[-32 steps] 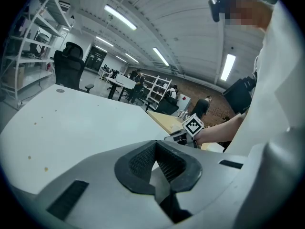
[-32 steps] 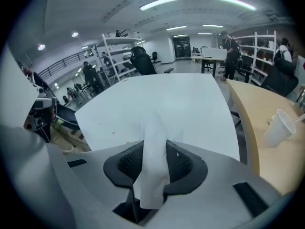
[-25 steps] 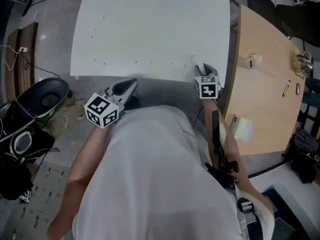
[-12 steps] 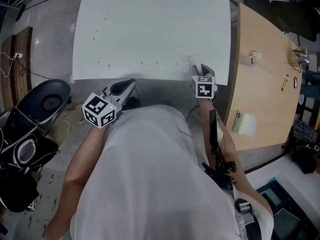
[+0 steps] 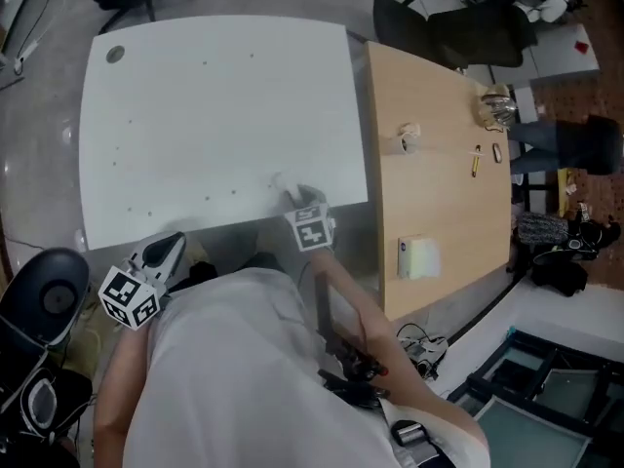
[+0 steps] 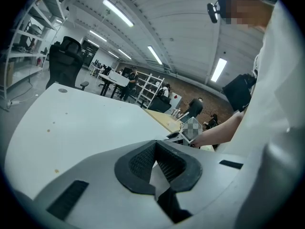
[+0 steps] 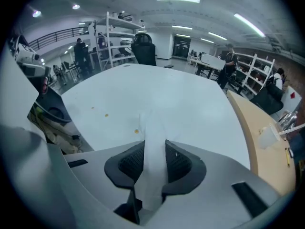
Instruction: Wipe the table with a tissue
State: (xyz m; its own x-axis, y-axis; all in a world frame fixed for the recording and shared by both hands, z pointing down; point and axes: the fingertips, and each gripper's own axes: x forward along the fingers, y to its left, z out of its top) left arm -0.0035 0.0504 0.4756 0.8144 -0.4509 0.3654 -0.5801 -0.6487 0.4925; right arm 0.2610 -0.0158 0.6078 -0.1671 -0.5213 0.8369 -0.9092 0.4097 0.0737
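Ceiling strip lights [image 6: 116, 12] shine over a grey floor [image 5: 44, 115], a wooden table [image 5: 439, 193], a black office chair [image 5: 453, 29] and white shelving [image 7: 114, 35].

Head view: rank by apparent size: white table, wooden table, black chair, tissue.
1. white table
2. wooden table
3. black chair, partly hidden behind the wooden table
4. tissue, only a small tuft showing
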